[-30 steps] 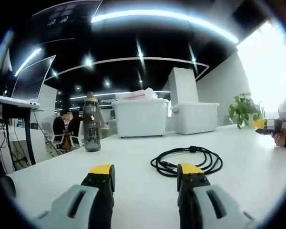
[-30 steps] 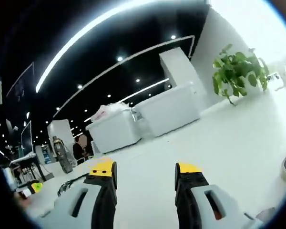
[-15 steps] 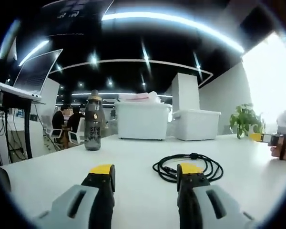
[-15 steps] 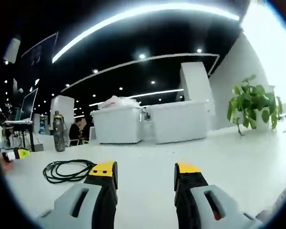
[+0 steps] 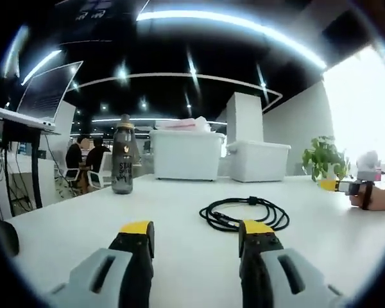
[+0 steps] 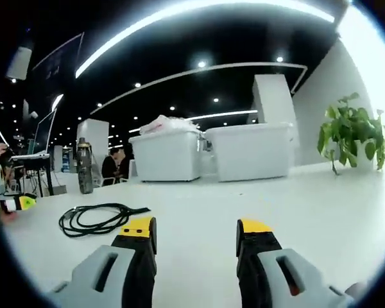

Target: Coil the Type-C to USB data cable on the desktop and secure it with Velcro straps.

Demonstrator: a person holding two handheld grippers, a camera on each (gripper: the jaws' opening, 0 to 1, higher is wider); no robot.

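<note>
1. Left gripper view, far left: a dark water bottle stands upright on the white desktop, well back from the camera.
2. Behind it, right of the bottle: two white storage bins side by side at the far edge of the desktop.
3. Centre: the left gripper hovers low over the desktop, jaws spread apart, nothing between them.
4. Just beyond its right jaw: the black data cable lies on the desktop in a loose coil, untouched; whether a Velcro strap is on it cannot be told.
5. Far right: a potted plant; near it the other gripper's yellow tip and a hand enter the view.
6. Right gripper view: the cable lies left of centre on the desktop, a short end sticking out to the right.
7. The right gripper is released, jaws parted and empty, the cable beyond its left jaw, not touching.
</note>
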